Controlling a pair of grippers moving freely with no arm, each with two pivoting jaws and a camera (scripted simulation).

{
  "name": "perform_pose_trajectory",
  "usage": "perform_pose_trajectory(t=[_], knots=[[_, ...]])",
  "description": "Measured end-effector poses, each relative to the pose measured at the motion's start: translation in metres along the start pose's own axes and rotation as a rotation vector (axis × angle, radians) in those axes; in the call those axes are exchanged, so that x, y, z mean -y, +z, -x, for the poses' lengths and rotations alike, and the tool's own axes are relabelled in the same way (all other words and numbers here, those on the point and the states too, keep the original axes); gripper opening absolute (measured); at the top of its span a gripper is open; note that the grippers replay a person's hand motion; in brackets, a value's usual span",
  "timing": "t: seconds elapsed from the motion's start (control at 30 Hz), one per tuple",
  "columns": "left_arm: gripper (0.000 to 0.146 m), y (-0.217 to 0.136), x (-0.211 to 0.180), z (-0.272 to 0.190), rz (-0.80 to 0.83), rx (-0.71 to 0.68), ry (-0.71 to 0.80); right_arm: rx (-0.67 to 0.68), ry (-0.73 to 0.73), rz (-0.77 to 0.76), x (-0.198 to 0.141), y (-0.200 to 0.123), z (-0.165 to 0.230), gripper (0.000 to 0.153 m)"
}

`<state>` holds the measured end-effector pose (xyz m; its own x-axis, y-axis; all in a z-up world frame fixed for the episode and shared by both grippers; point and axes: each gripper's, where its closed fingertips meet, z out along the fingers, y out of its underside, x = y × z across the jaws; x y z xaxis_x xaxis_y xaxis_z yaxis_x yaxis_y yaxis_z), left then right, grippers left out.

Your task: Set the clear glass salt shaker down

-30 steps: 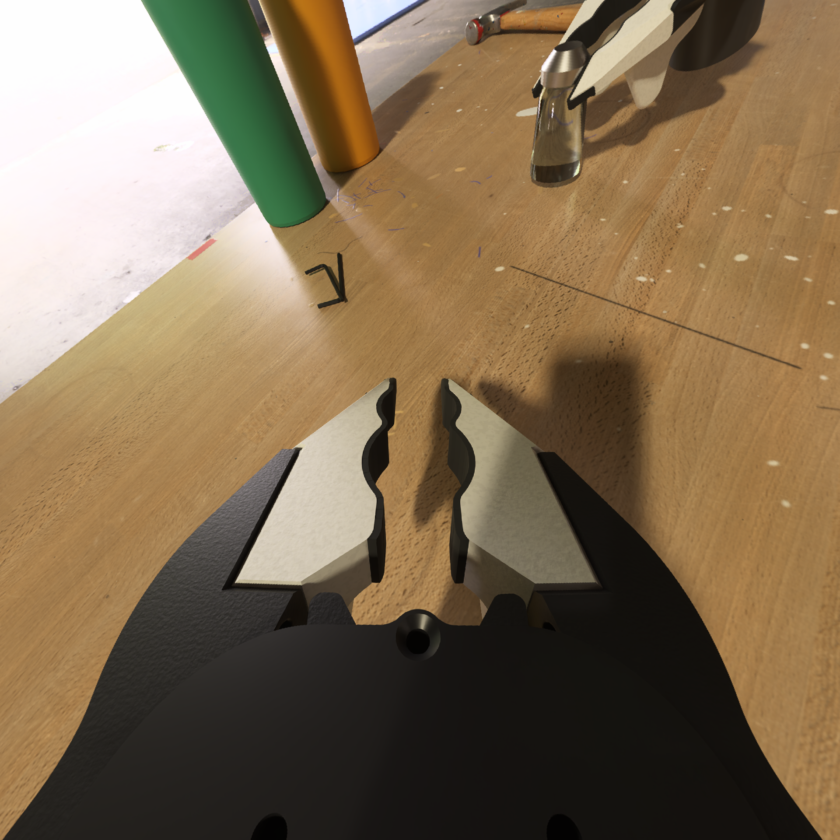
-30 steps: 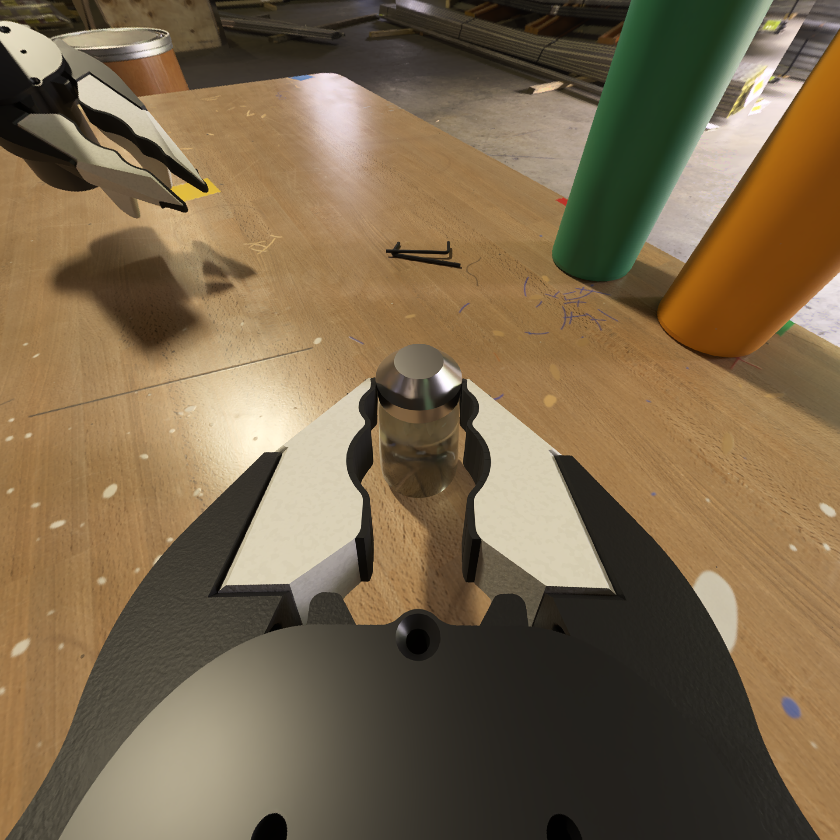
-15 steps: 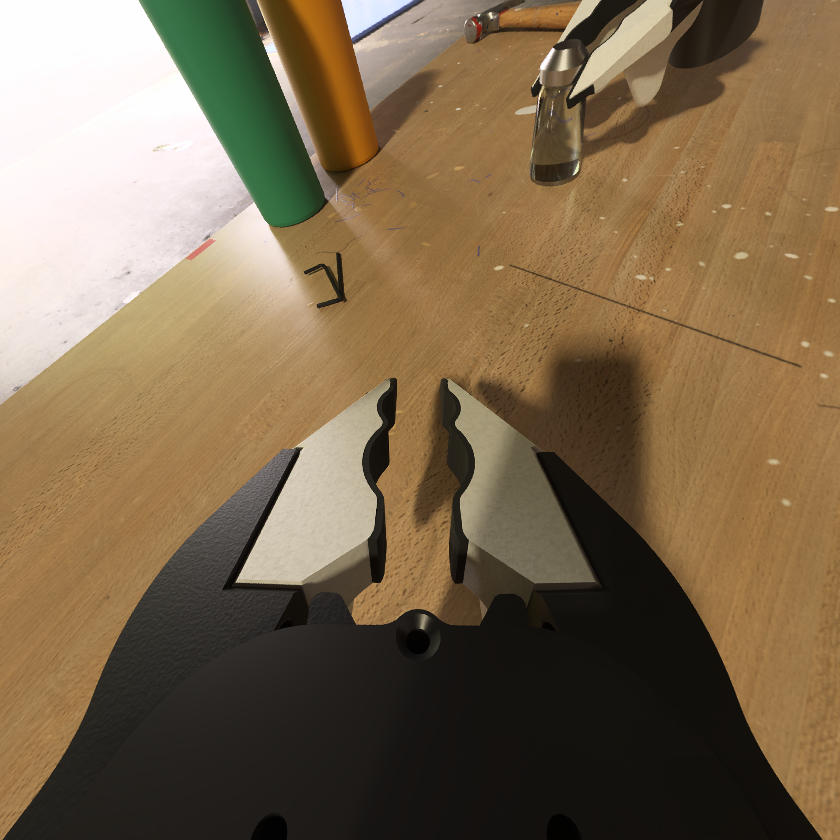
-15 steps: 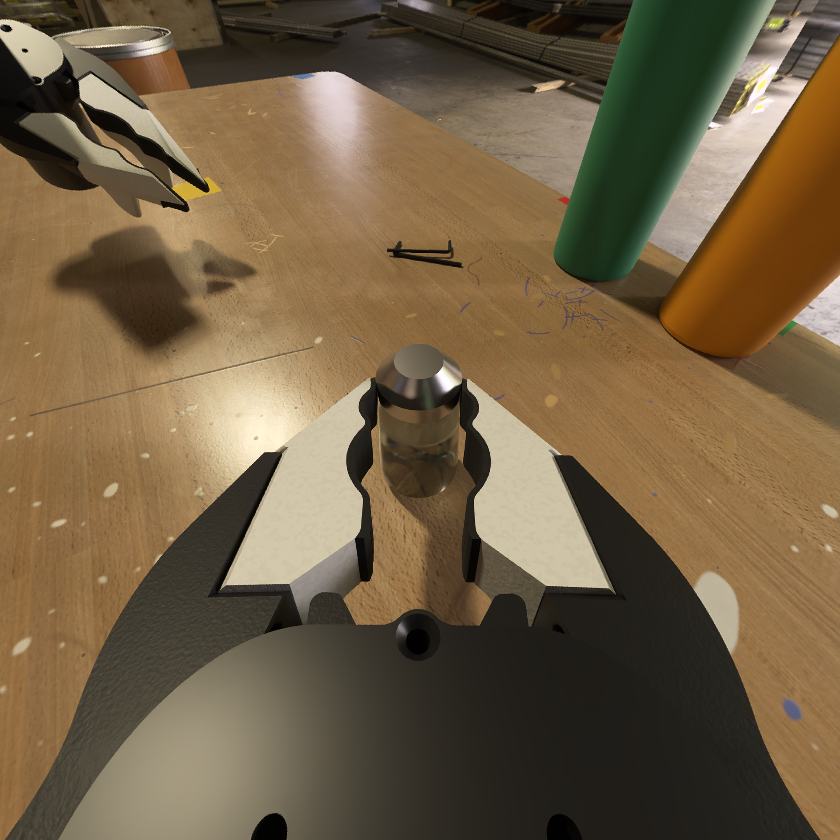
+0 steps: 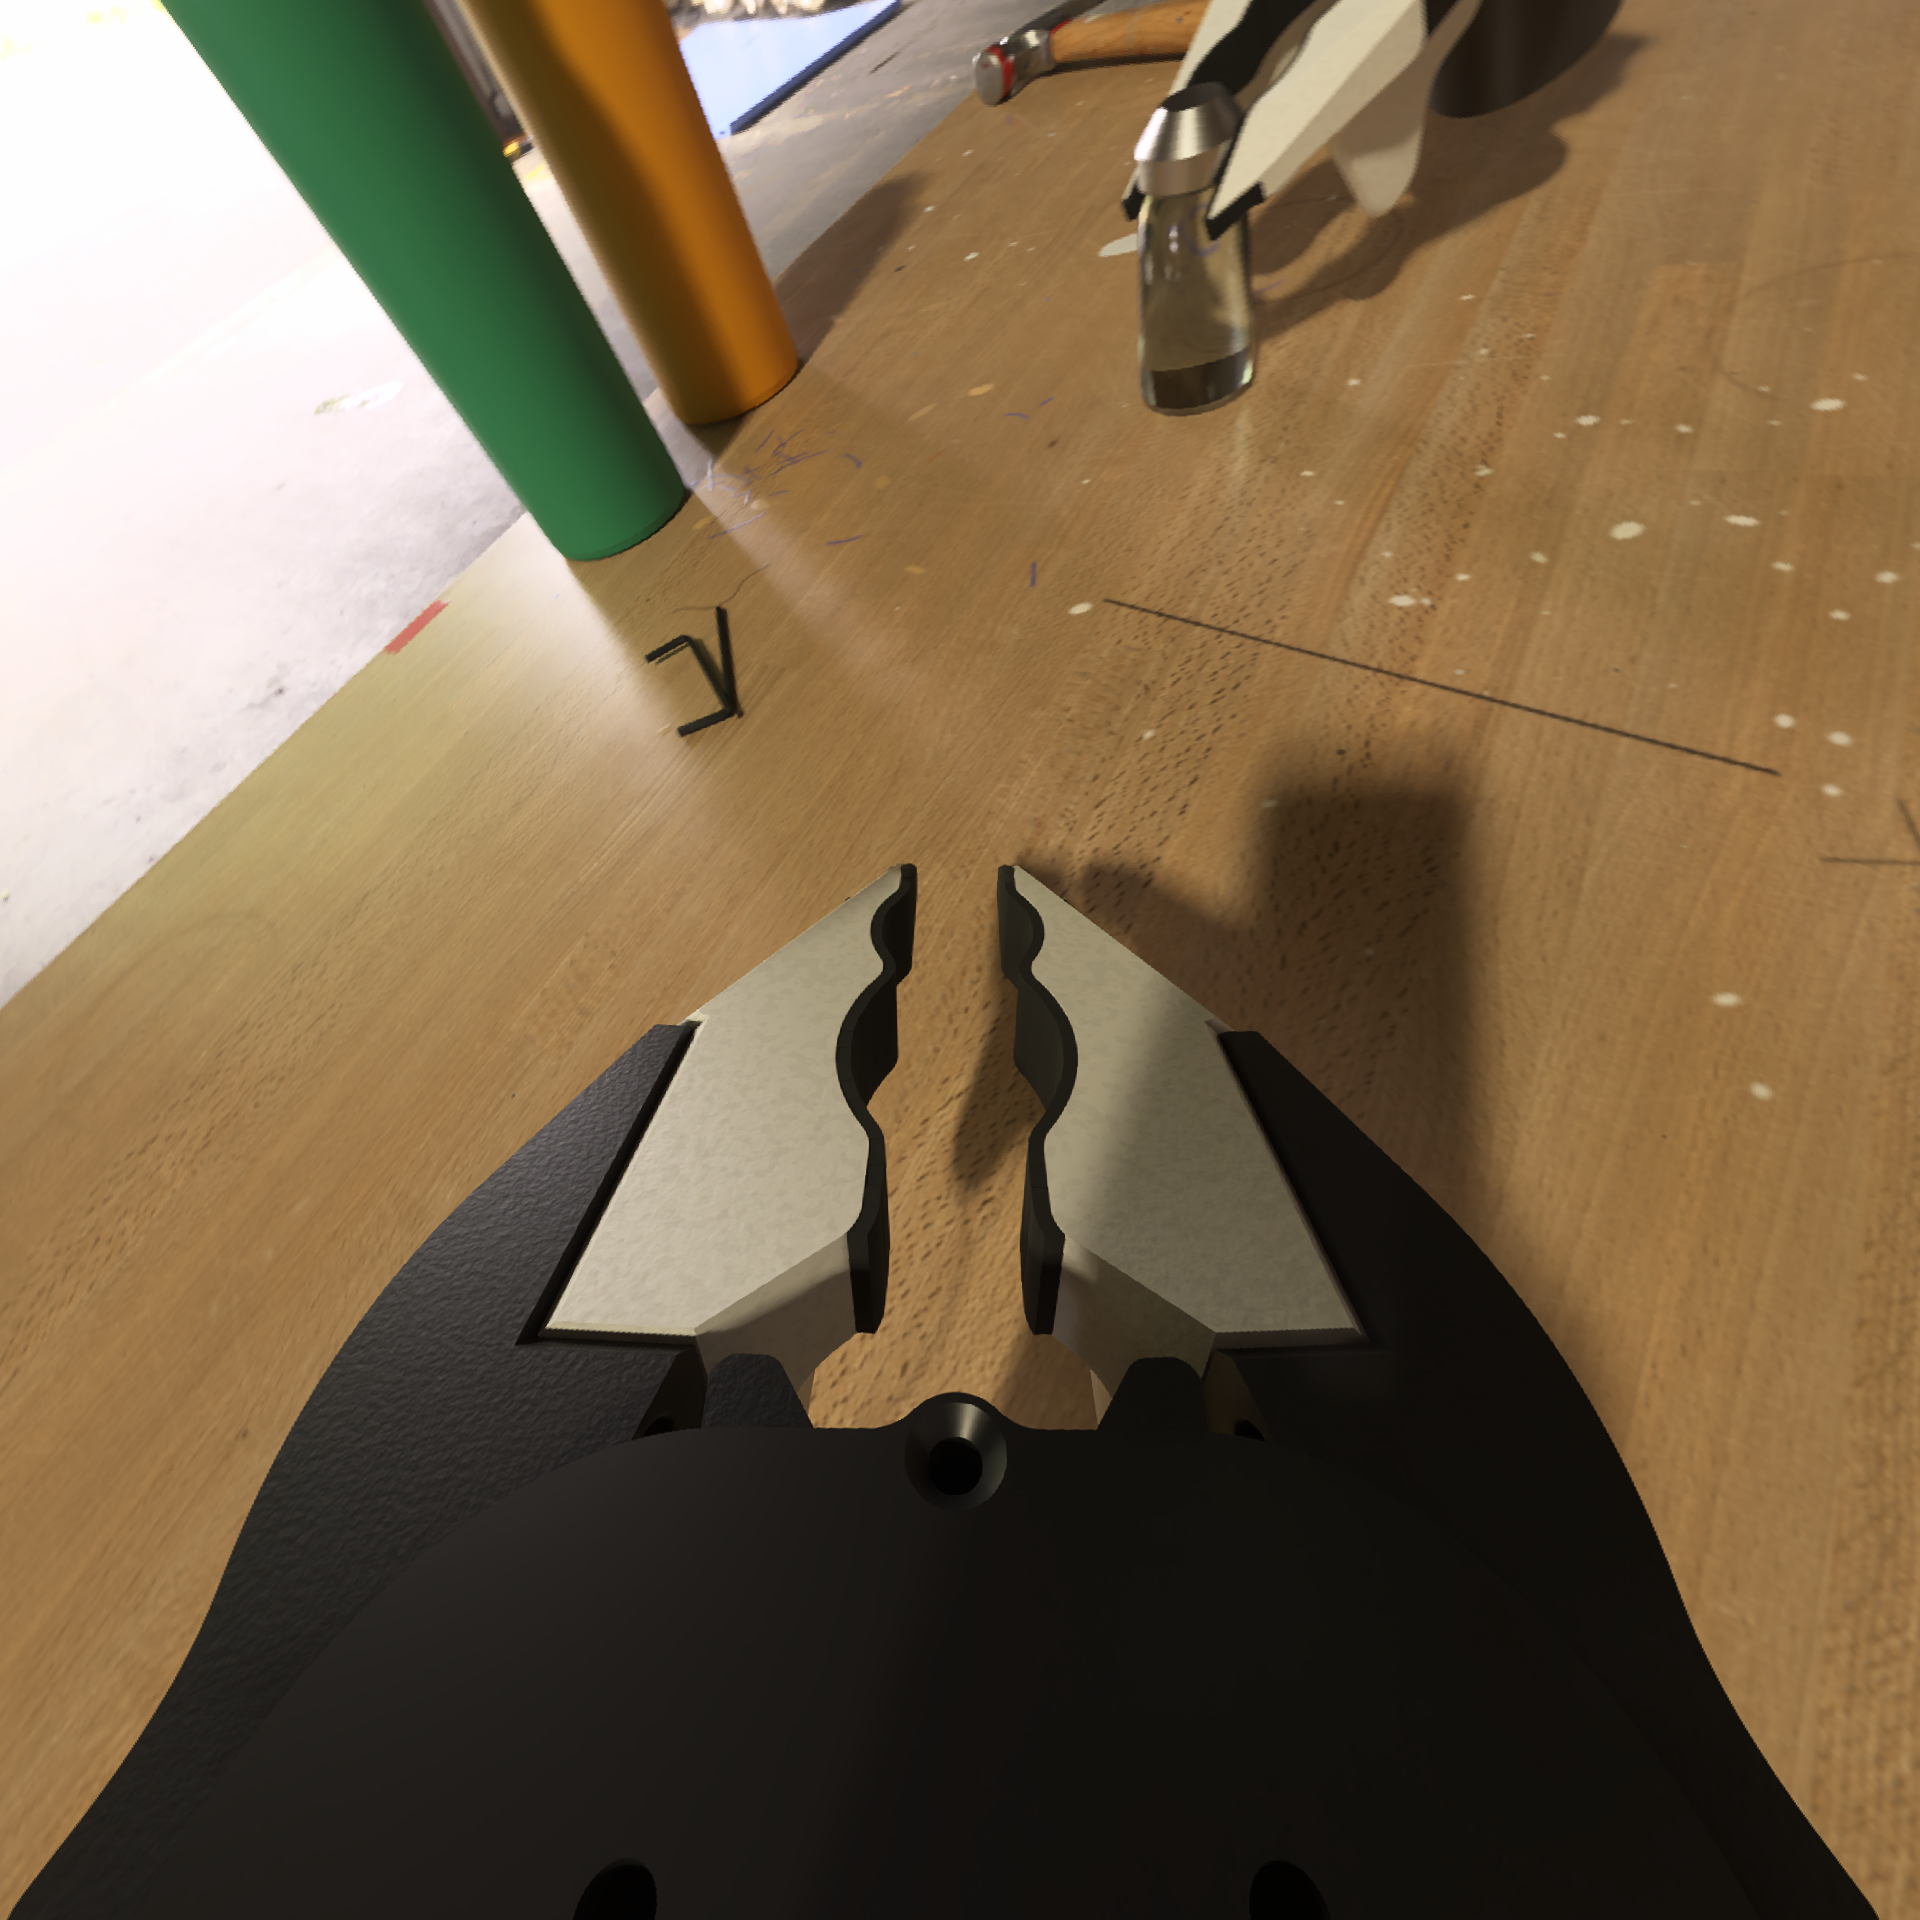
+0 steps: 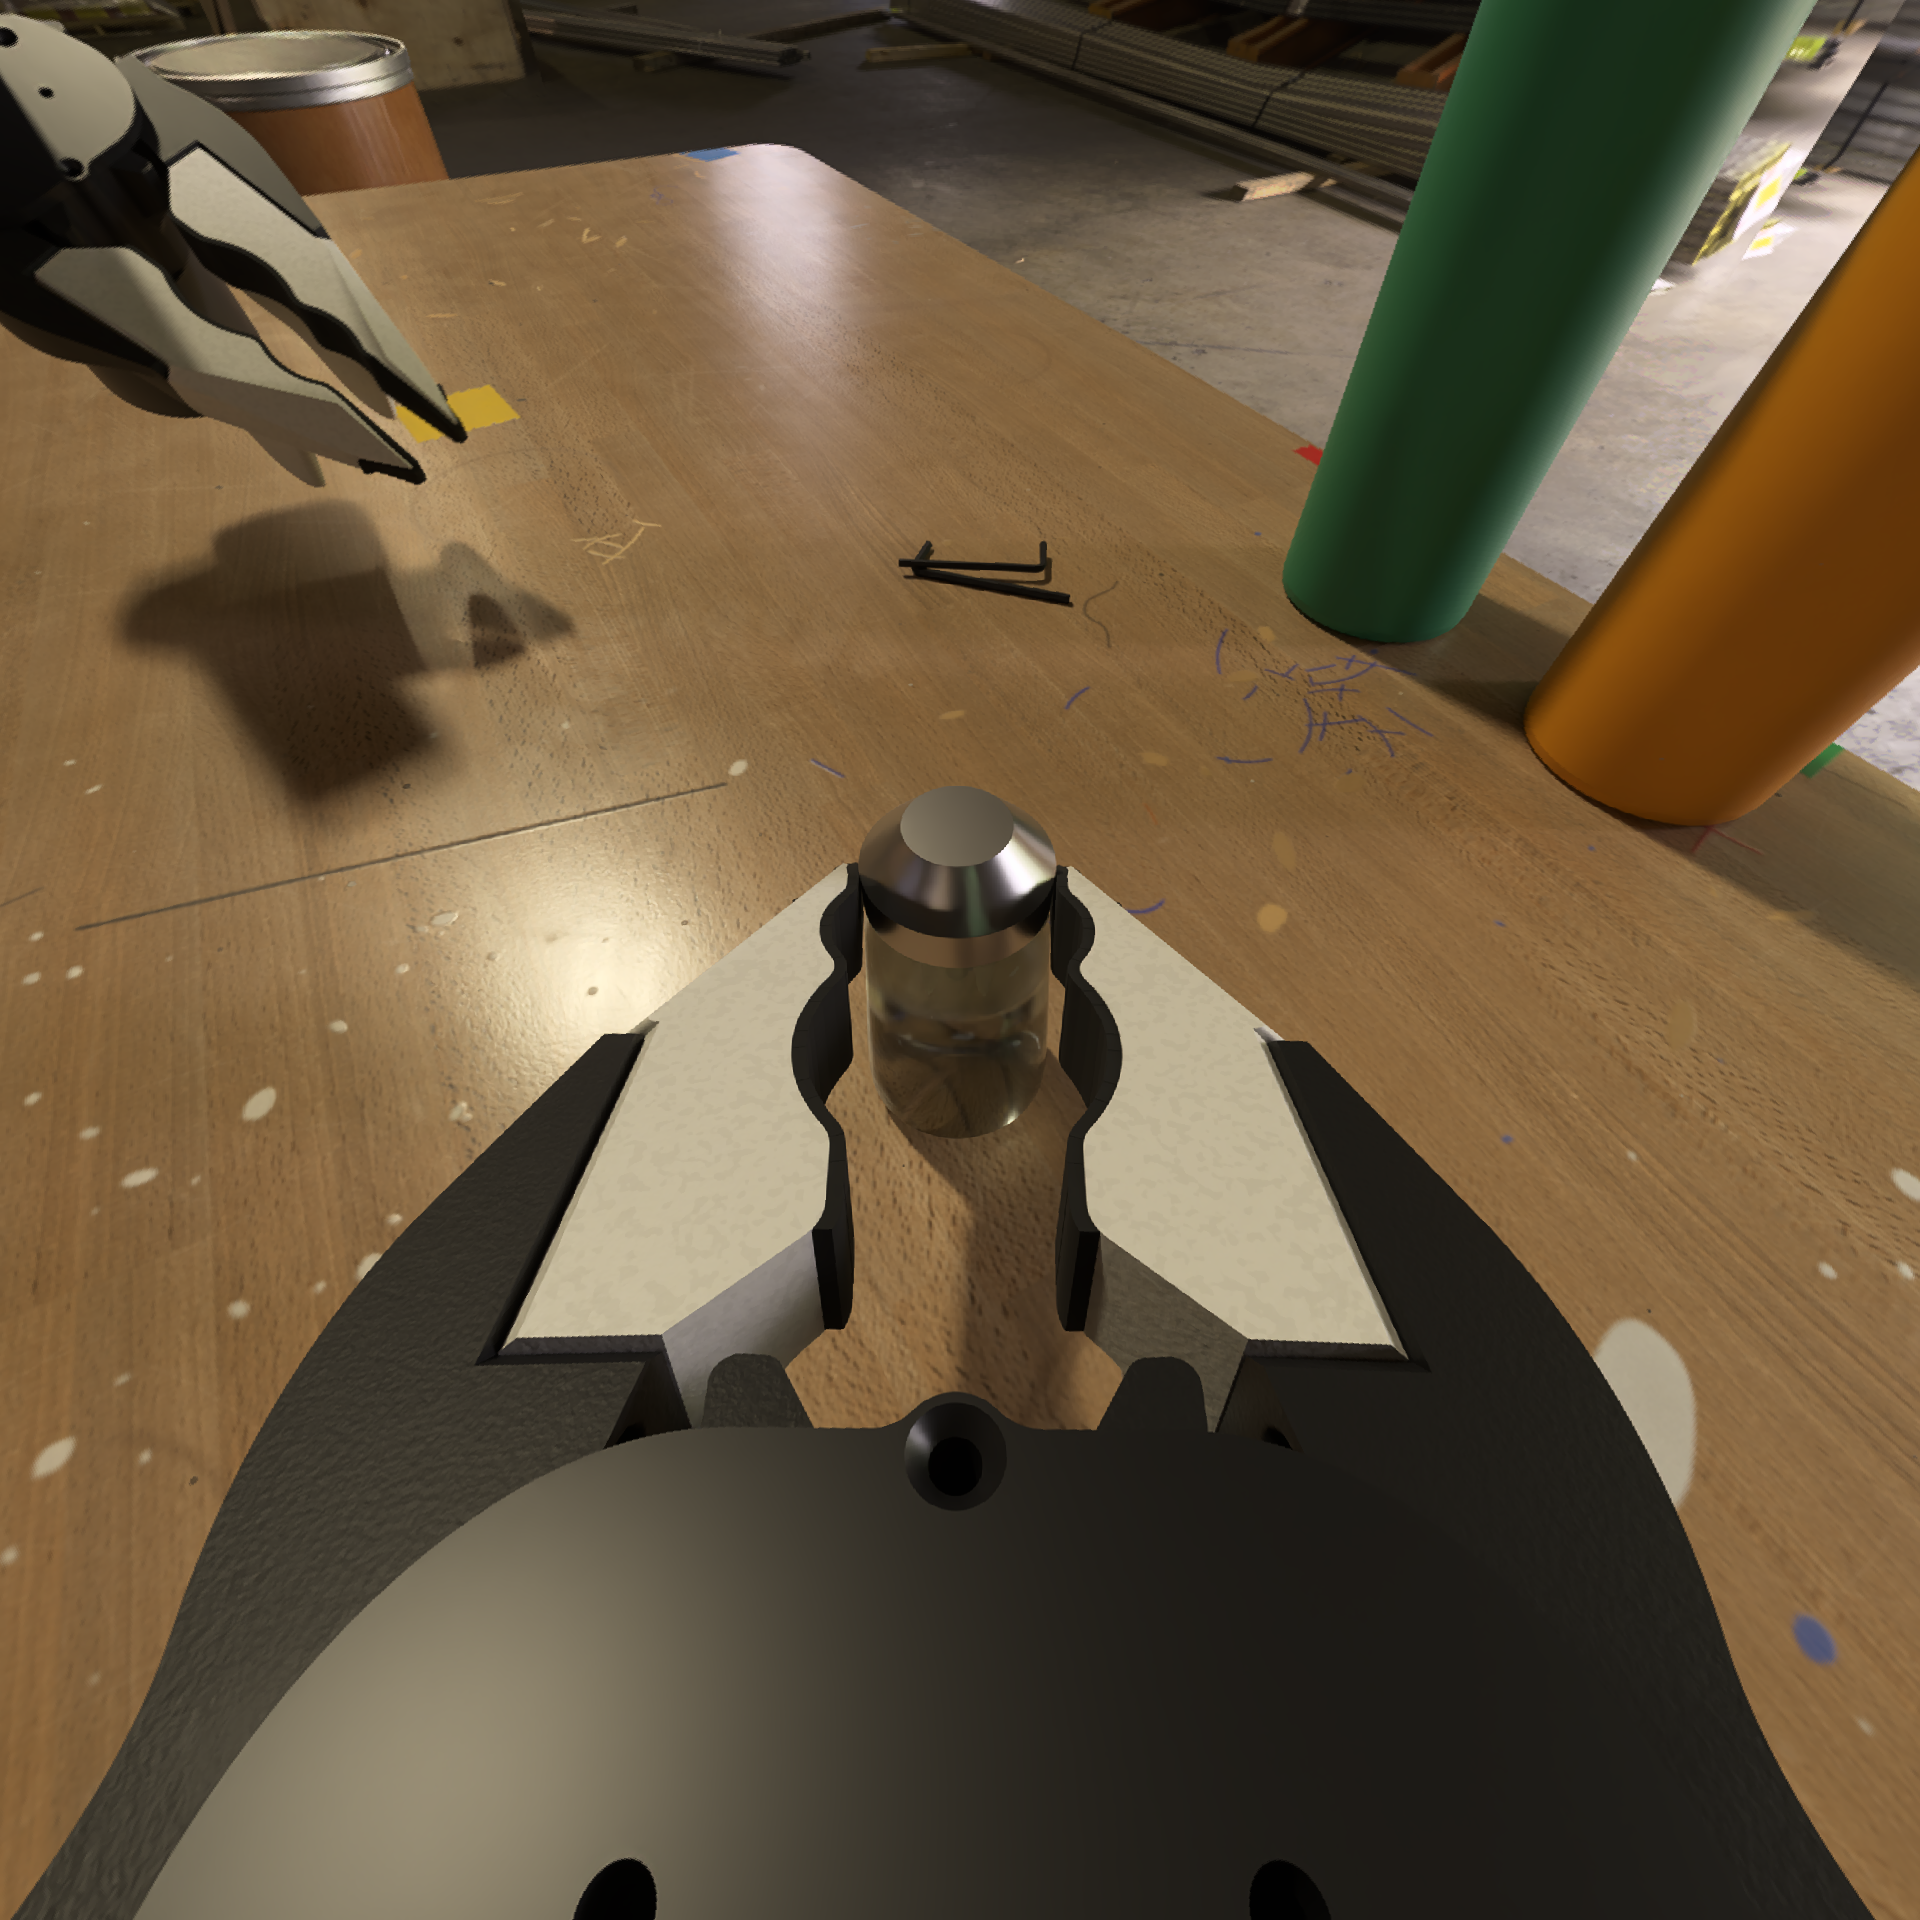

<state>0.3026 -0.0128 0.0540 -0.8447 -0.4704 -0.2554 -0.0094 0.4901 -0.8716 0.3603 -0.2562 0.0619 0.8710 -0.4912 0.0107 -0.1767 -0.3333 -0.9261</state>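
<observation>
Right gripper (image 6: 956, 904) pinching the clear glass salt shaker (image 6: 954, 997) just below its metal cap, one fingertip on either side; shaker upright, glass body hanging down between the fingers, base at or just above the table (image 6: 727, 436), contact not certain from the right wrist view; from the left wrist view, shaker (image 5: 1195, 301) standing upright with its base seemingly on the wood, a thin dark layer at the bottom of the glass, right gripper (image 5: 1190, 208) closed on the neck from above and behind.

Left gripper (image 5: 956, 883) holding nothing, fingers close together with a narrow gap between them, hovering over bare wood well apart from the shaker; same gripper (image 6: 436, 452) seen at the far left in the right wrist view, raised above the table, shadow cast beneath it, tips near a yellow tape square (image 6: 468, 407).

Two black hex keys (image 5: 707, 675) lying together on the table between the grippers and the cylinders; green cylinder (image 5: 436, 281) and orange cylinder (image 5: 644, 197) standing side by side at the table edge; hammer (image 5: 1081, 52) lying on the far side beyond the shaker; brown drum (image 6: 312, 104) past the table's end; pale paint specks and a thin dark line across the wood.
</observation>
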Motion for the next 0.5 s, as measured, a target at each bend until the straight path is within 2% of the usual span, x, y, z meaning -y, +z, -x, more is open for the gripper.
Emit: perform_pose_trajectory(t=[0.1,0.2,0.37,0.5], knots=[[0.011,0.001,0.006,-0.011,-0.026,-0.021,0.03,-0.001,0.0,-0.005,0.0,0.0,0.0,0.036],[0.013,0.003,0.012,-0.03,-0.034,-0.095,0.001,-0.001,0.002,-0.009,0.001,-0.001,0.0,0.036],[0.019,0.013,0.016,-0.065,0.025,-0.214,-0.024,0.0,-0.013,-0.01,0.001,-0.001,0.001,0.036],[0.019,0.03,0.016,-0.08,0.109,-0.247,-0.054,0.001,-0.035,-0.004,0.001,0.0,0.004,0.036]])
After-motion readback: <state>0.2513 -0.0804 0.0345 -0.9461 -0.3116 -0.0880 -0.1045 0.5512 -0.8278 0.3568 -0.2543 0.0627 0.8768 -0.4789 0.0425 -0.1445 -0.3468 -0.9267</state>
